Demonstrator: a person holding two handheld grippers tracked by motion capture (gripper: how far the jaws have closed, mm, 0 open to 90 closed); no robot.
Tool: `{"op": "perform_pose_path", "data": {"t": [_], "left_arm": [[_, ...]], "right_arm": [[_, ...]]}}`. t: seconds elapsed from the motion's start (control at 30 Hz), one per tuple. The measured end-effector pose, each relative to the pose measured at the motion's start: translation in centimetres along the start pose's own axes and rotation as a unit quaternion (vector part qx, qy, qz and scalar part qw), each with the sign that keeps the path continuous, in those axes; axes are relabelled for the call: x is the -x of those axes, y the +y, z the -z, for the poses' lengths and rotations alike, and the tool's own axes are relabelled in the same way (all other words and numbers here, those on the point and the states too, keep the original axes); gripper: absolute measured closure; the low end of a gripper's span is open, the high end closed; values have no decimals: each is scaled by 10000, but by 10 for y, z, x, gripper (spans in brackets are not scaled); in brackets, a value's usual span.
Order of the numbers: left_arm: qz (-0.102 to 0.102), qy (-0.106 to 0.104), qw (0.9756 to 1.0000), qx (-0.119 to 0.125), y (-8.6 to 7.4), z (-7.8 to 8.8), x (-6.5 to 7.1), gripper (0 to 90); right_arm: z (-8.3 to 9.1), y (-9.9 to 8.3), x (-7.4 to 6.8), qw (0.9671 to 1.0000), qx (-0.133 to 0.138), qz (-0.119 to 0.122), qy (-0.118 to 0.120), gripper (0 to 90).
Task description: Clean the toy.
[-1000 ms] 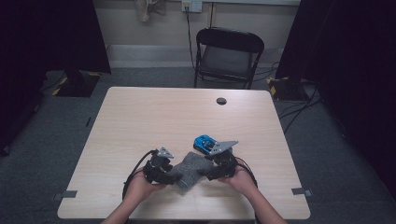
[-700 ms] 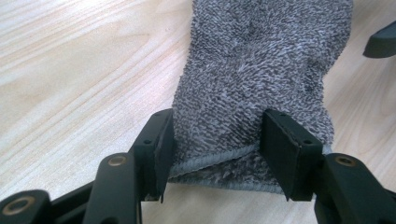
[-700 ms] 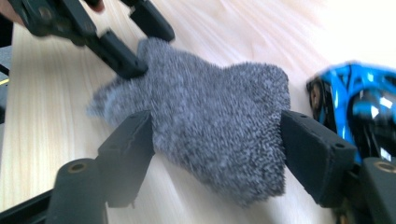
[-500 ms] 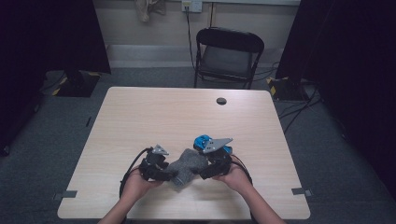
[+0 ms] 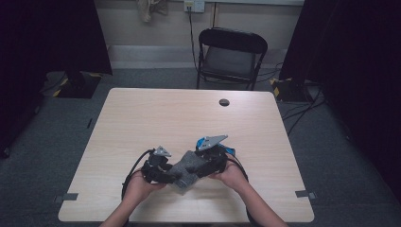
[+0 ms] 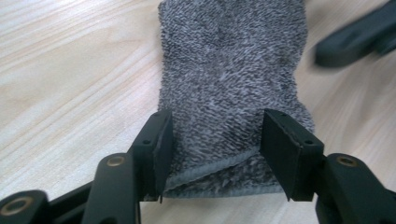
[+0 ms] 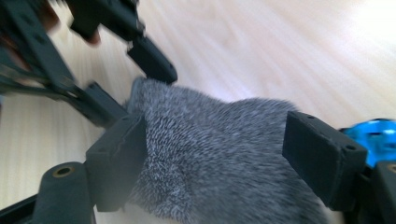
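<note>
A grey fuzzy cloth (image 5: 186, 168) lies on the wooden table (image 5: 156, 118) near the front edge, between my two grippers. My left gripper (image 5: 175, 174) comes in from the left. In the left gripper view its jaws (image 6: 215, 140) stand open astride the cloth's (image 6: 229, 70) hemmed end, which lies flat on the wood. My right gripper (image 5: 197, 165) comes in from the right. Its jaws (image 7: 215, 140) have just been opening and stand wide, with the cloth (image 7: 219, 154) between them. The left gripper's fingers (image 7: 152, 60) meet the cloth's far end.
A small black round thing (image 5: 224, 102) sits near the table's far edge. A folding chair (image 5: 231, 52) stands behind the table. Something shiny and blue (image 7: 376, 137) shows beside my right gripper's right jaw. Dark curtains flank the room.
My right gripper has shifted a little to the left, toward the left gripper, over the cloth. The left hand has stayed put.
</note>
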State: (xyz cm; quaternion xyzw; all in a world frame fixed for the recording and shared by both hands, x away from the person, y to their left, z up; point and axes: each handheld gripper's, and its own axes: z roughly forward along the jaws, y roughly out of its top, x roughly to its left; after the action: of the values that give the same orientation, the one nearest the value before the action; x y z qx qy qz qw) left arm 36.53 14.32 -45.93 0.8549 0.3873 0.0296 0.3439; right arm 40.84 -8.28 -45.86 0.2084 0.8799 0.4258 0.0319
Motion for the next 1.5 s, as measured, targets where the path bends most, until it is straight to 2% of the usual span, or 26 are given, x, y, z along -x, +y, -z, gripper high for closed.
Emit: {"op": "perform_pose_path", "data": {"t": [0.1, 0.23, 0.3, 0.37, 0.43, 0.6, 0.73, 0.83, 0.93, 1.0, 1.1, 1.3, 1.37, 1.5], "left_arm": [[-77, -131, 9999, -42, -1, 3, -1, 385], [-78, -137, 9999, 63, -1, 9, -4, 354], [-58, -112, 9998, 121, 1, 12, -5, 321], [-66, -45, 9998, 164, 3, 13, -6, 301], [-75, -81, 9997, 206, 4, 14, -6, 298], [-156, -27, 9994, 303, 8, 15, -6, 280], [-125, -6, 9993, 353, 13, 18, -9, 291], [-66, -8, 9993, 376, 17, 19, -11, 296], [-49, 17, 9992, 404, 22, 19, -11, 302], [-42, 62, 9990, 447, 27, 18, -11, 306], [-48, 28, 9986, 527, 36, 17, -9, 307], [-100, -13, 9984, 554, 54, 7, -1, 306], [-129, -25, 9986, 518, 59, 1, 1, 306], [-210, -61, 9986, 476, 67, -13, 7, 313]], "right_arm": [[-15, -6, -4, 9996, -250, 113, 11, 209], [-26, -14, -8, 9990, -439, 129, -2, 212], [-27, -16, -8, 9988, -469, 154, -61, 266], [-27, -17, -7, 9988, -488, 45, -60, 314], [-26, -19, -8, 9987, -501, 12, -137, 389], [-22, -20, -9, 9985, -503, -165, -128, 652], [-19, -20, -13, 9984, -495, -217, -177, 715], [-14, -20, -12, 9983, -437, -330, -187, 721], [-3, -19, -10, 9983, -322, -469, -124, 721], [7, -17, -8, 9983, -325, -423, -229, 721], [26, -14, -1, 9982, -176, -514, -265, 722], [66, -12, 13, 9968, -53, -559, -574, 722], [82, -17, 21, 9950, 51, -694, -718, 721], [105, -27, 38, 9915, 133, -793, -1021, 720]]}}
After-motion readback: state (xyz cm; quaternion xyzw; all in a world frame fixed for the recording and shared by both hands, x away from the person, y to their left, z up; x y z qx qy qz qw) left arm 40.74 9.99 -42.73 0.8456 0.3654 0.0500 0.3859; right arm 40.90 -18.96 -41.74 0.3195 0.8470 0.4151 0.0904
